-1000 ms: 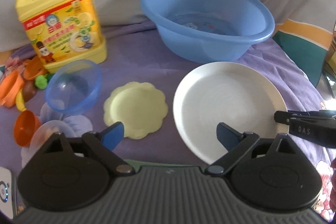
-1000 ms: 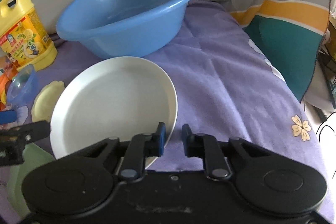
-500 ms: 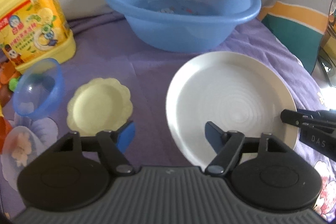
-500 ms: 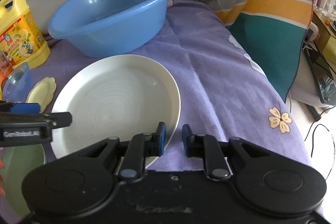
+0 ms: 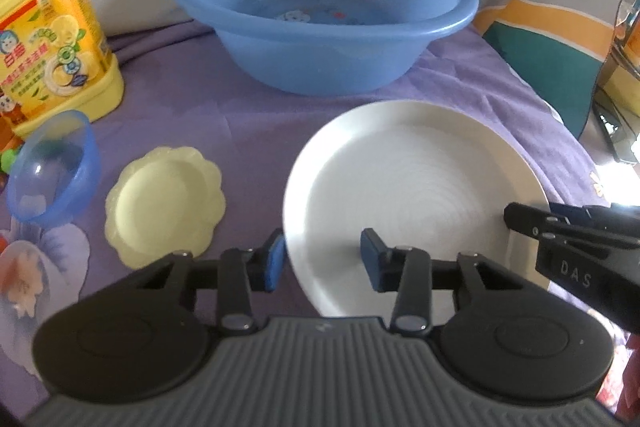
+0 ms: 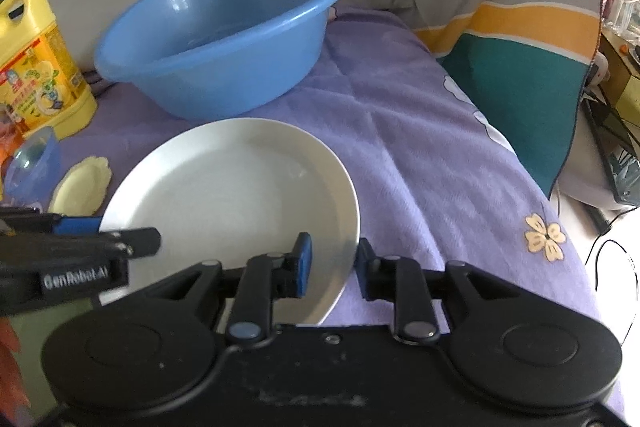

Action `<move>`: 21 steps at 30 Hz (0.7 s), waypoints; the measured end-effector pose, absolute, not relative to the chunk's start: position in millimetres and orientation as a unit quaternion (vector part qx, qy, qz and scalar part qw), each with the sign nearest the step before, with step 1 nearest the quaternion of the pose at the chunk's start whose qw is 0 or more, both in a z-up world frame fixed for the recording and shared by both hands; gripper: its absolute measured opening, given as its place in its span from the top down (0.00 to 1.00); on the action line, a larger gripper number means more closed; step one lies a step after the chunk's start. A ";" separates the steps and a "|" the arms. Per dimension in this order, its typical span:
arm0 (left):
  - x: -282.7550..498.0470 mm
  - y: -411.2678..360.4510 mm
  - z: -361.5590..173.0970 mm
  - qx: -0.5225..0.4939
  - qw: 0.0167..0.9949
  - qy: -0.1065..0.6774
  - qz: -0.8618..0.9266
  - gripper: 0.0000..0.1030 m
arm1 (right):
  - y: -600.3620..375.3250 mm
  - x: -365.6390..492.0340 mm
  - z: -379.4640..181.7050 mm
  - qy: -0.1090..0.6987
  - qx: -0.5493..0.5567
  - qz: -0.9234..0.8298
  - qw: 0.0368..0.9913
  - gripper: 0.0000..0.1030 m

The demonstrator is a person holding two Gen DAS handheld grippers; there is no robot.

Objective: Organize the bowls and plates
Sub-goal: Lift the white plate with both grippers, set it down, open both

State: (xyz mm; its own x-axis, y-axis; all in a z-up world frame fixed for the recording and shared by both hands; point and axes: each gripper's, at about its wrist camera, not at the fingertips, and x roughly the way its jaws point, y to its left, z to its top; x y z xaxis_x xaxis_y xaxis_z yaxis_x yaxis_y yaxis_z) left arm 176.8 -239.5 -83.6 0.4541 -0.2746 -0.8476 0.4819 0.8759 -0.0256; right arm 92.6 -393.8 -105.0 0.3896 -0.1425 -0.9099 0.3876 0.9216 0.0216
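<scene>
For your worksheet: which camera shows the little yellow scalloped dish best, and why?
Left wrist view: the yellow scalloped dish lies whole and fairly face-on beside the white plate. The right wrist view shows it small and foreshortened at the left edge.

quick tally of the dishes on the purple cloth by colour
White: 1, the big plate
Yellow: 1, the scalloped dish
Blue: 2, the basin and the small clear bowl
Total: 4
</scene>
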 end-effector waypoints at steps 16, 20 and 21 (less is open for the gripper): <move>103.6 -140.2 -13.7 0.085 0.877 0.433 -0.191 0.62 | -303.6 51.0 -16.3 0.513 0.095 -0.089 0.849 0.76; 80.9 -92.5 -1.9 0.073 0.883 0.432 -0.171 0.62 | -260.9 43.4 -0.4 0.512 0.080 -0.050 0.854 0.76; 76.4 -81.2 0.7 0.070 0.884 0.431 -0.166 0.62 | -249.3 41.6 3.0 0.512 0.076 -0.039 0.855 0.76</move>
